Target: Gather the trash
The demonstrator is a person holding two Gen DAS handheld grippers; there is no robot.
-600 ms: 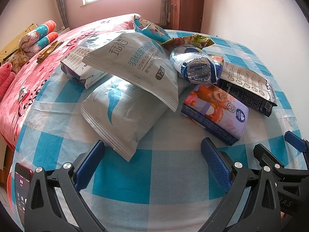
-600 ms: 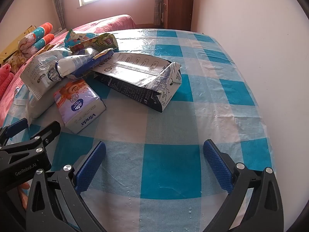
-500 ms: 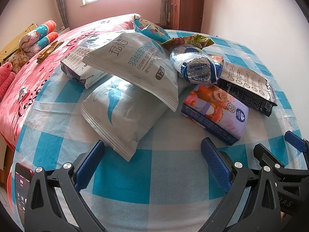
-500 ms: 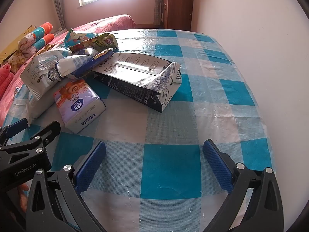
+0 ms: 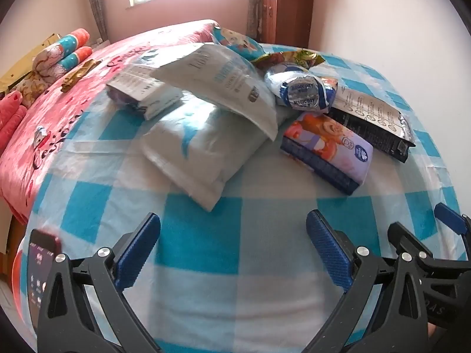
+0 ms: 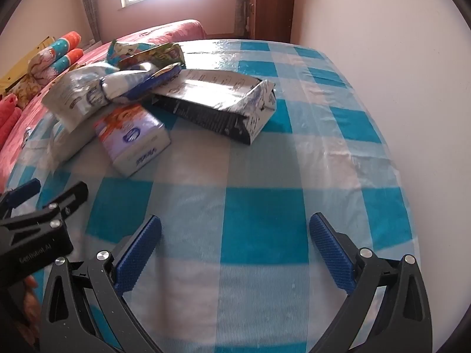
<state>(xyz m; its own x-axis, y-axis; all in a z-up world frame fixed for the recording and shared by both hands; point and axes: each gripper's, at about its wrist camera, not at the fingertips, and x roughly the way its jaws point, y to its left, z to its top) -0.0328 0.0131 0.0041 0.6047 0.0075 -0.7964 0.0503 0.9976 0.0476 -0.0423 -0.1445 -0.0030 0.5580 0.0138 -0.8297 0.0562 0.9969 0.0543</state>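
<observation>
A heap of trash lies on a blue-and-white checked tablecloth [image 5: 203,247]: two white pouches [image 5: 203,147], a purple Vinda tissue pack [image 5: 326,150] [image 6: 132,138], a black-and-silver bag [image 5: 374,120] [image 6: 217,100], a crumpled MAGICDAY wrapper [image 5: 303,91], a white-purple pack [image 5: 141,91] and colourful snack bags [image 5: 288,57]. My left gripper [image 5: 232,250] is open and empty, short of the white pouches. My right gripper [image 6: 235,250] is open and empty over bare cloth, short of the black bag.
A pink bedspread [image 5: 44,111] with rolled blankets [image 5: 61,56] lies to the left. A phone [image 5: 39,267] sits at the table's near left edge. A wall [image 6: 382,58] runs along the right. A wooden cabinet [image 5: 288,6] stands behind.
Both grippers have shifted slightly forward toward the heap; the views are a little blurred. Nothing has been picked up.
</observation>
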